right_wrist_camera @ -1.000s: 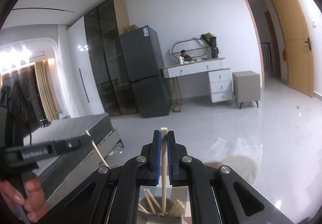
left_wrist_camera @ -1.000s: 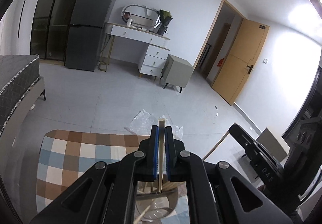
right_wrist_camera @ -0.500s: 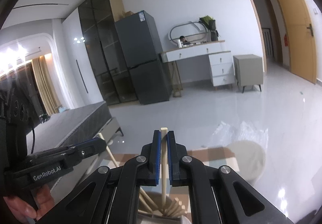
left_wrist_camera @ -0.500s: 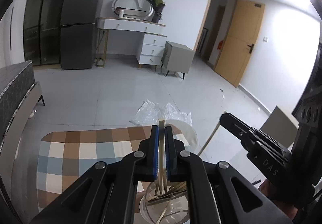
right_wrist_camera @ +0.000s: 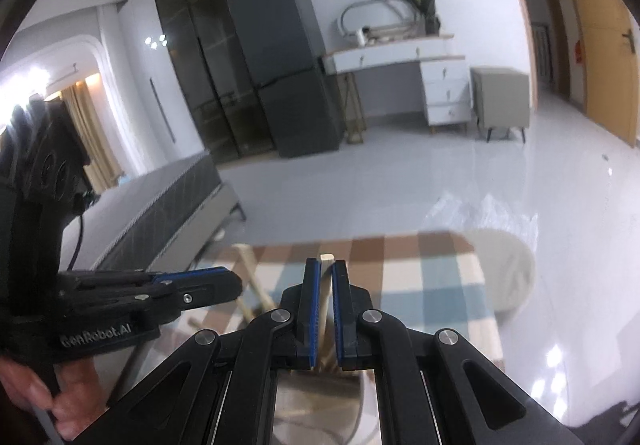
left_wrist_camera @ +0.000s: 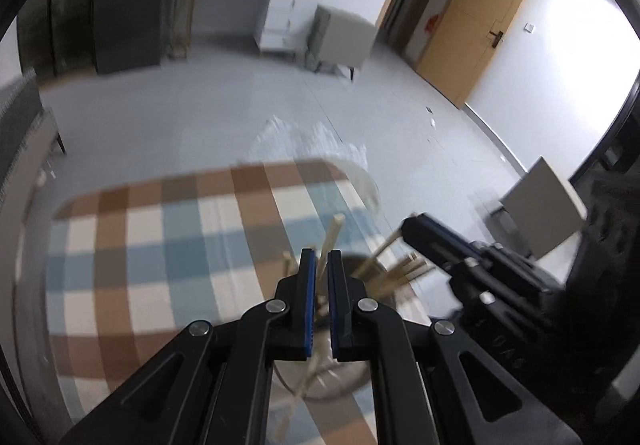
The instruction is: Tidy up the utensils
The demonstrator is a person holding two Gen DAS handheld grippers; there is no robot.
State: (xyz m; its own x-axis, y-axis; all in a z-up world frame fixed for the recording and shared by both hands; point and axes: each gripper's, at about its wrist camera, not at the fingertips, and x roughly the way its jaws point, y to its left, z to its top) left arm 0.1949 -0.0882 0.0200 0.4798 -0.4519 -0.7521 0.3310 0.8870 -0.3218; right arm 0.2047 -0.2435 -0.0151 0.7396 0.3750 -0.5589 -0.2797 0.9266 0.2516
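Observation:
My left gripper [left_wrist_camera: 322,259] stands above a clear glass holder [left_wrist_camera: 340,385] full of wooden chopsticks [left_wrist_camera: 394,275]; its jaws have parted a little and a chopstick [left_wrist_camera: 334,231] leans loosely between them. My right gripper [right_wrist_camera: 327,269] is shut on another chopstick [right_wrist_camera: 327,285], its lower end down in the same holder [right_wrist_camera: 320,397]. Each gripper shows in the other's view, the right [left_wrist_camera: 460,257] and the left [right_wrist_camera: 160,291]. The holder stands on a checked tablecloth [left_wrist_camera: 160,245].
A round white stool [right_wrist_camera: 508,269] stands past the table's far edge. Clear plastic wrap [left_wrist_camera: 312,141] lies on the grey floor. A grey bed [right_wrist_camera: 160,201] is at the left, a dark fridge [right_wrist_camera: 288,73] and white dresser [right_wrist_camera: 420,85] at the back.
Both grippers have come down toward the holder and tilted forward, so the table fills more of the view. The left jaws have opened slightly and its chopstick now leans free.

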